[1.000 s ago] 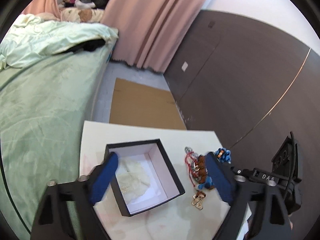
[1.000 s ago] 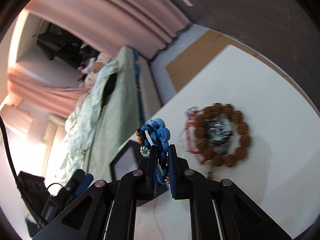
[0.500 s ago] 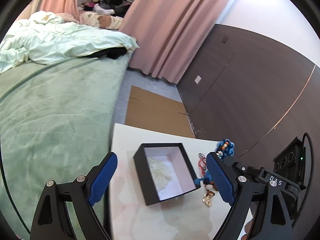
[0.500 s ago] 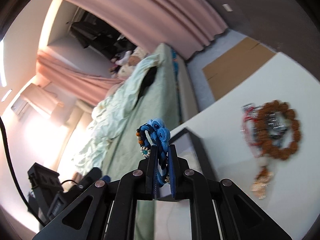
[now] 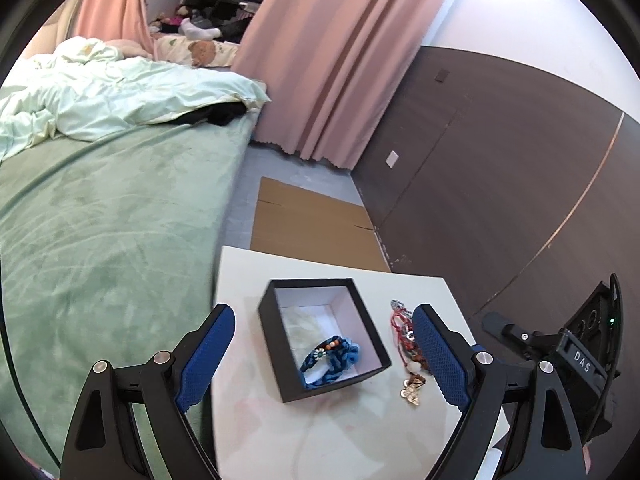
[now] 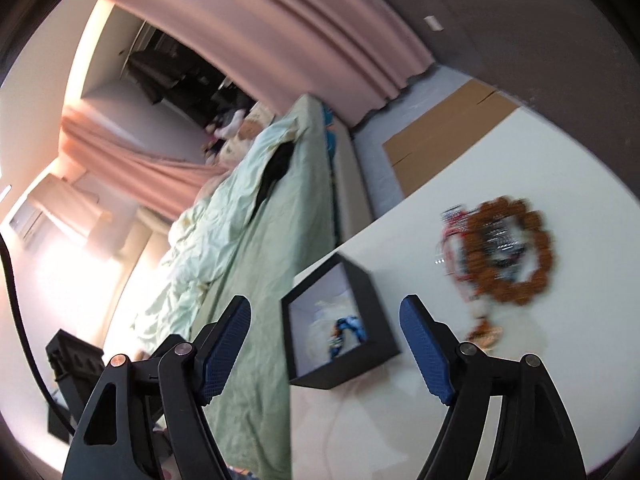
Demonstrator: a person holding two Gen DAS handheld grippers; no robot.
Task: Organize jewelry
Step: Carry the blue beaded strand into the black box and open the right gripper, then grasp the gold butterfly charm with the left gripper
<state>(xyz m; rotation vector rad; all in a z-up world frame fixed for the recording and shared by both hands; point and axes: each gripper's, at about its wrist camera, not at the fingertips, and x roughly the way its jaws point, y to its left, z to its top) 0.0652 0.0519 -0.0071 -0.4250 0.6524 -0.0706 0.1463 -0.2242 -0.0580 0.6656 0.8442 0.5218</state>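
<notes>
A black open box (image 5: 276,322) with a white lining stands on the white table (image 5: 320,432). A blue braided bracelet (image 5: 330,360) lies inside it, also seen in the right wrist view as the blue bracelet (image 6: 346,330) in the box (image 6: 372,300). My left gripper (image 5: 324,356) is open, its pads wide on either side of the box. My right gripper (image 6: 326,350) hangs above the box with its jaws opening and nothing between them. A brown bead bracelet (image 6: 516,248) lies with red cords (image 5: 400,322) and a small gold charm (image 5: 412,392) on the table right of the box.
A bed with a green cover (image 5: 100,240) runs along the table's left side. Flattened cardboard (image 5: 312,224) lies on the floor beyond the table. A dark panelled wall (image 5: 500,160) and pink curtains (image 5: 340,60) stand behind. The right hand's device body (image 5: 580,356) shows at right.
My right gripper held the blue bracelet shut between its pads; now its jaws are apart and the bracelet lies in the box. The left gripper drew back, so the box looks farther off.
</notes>
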